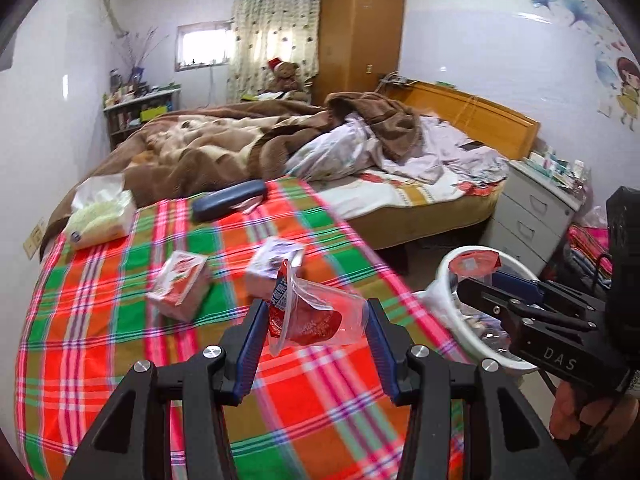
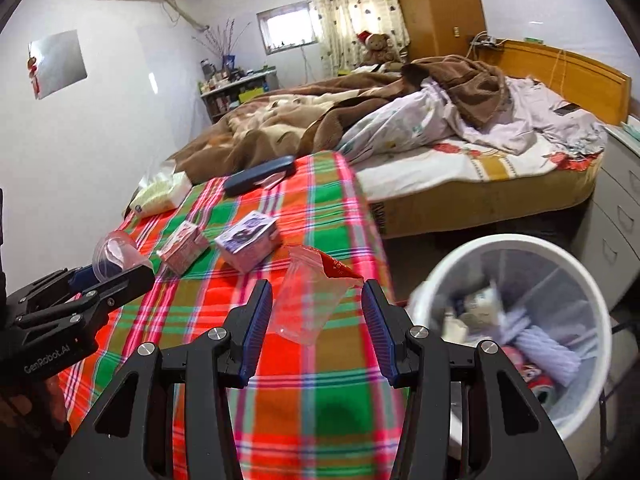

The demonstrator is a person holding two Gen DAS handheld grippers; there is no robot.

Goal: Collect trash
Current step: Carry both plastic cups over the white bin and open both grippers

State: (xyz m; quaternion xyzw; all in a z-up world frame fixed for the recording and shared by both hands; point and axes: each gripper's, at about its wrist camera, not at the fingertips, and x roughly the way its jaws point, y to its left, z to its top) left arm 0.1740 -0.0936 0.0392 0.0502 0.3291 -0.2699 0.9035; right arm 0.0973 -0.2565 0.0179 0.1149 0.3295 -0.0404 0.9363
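Two clear plastic cups with peeled red lids, tilted above the plaid cloth, beside the white bin.

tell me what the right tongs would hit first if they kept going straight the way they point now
Probably the plaid blanket near the bed's edge. The right tongs, holding a clear cup, point down at it; the white trash bin sits off to the side. Depth is uncertain.

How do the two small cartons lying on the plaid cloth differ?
The red carton is red and white; the purple carton is purple and white. The red carton sits nearer the tissue pack; the purple one lies closer to the bin. Both lie loose, ungripped, side by side.
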